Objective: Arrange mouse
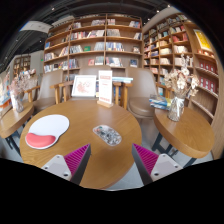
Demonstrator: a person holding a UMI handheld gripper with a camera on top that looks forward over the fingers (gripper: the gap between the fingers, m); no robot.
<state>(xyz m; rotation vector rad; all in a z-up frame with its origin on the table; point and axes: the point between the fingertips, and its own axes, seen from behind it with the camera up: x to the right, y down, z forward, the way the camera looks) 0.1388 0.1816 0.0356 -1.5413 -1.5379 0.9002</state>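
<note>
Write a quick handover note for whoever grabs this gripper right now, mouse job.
Gripper: open, holding nothing, hovering above the near edge of the round wooden table.
Mouse pad: white and red, lying on the table beyond the left finger.
A small clear-looking item lies mid-table just ahead of the fingers; I cannot tell whether it is the mouse.
Done: nothing picked up.
Left: find the mouse, grasp it, place it.

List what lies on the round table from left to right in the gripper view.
Red and white mouse pad → white standing sign toward the table's far edge → small pale object, probably the mouse, near the table's middle. The tongs are open, short of all three.
</note>
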